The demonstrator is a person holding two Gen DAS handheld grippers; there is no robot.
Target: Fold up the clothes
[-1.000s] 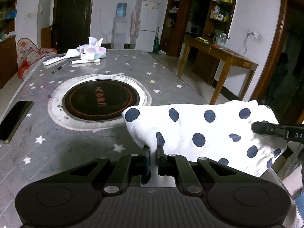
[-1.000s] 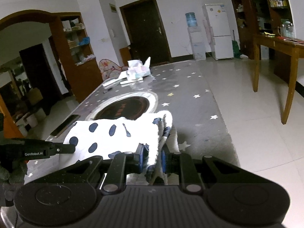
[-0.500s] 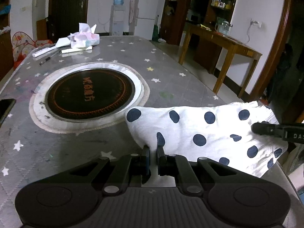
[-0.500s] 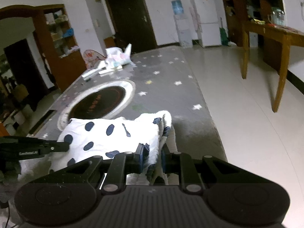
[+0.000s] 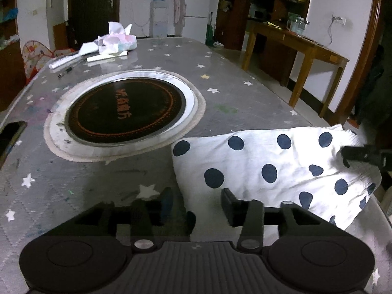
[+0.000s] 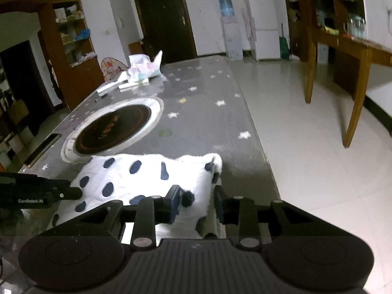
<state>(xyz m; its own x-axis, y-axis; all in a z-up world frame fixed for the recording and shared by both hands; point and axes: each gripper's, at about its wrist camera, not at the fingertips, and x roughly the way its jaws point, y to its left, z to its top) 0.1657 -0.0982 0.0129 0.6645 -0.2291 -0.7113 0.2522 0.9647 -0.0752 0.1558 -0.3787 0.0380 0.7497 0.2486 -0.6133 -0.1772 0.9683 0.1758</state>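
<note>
A white garment with dark blue polka dots (image 5: 274, 164) lies folded on the near end of the grey star-patterned table (image 5: 220, 93). My left gripper (image 5: 196, 204) is open, its jaws wide apart around the garment's near left corner, holding nothing. In the right wrist view the garment (image 6: 147, 174) lies just ahead, and my right gripper (image 6: 196, 202) is open with the cloth's near right edge between its spread jaws. The right gripper's tip (image 5: 360, 155) shows at the garment's far right, and the left gripper's tip (image 6: 49, 192) shows at the left.
A round black induction plate with a silver rim (image 5: 122, 110) is set in the table's middle. Tissues, papers and a pen (image 5: 115, 44) lie at the far end. A dark phone (image 5: 9, 132) lies at the left edge. A wooden side table (image 5: 299, 46) stands to the right.
Both grippers were shut on the garment's near corners and have opened, letting the cloth go onto the table. The garment has settled slightly lower and flatter.
</note>
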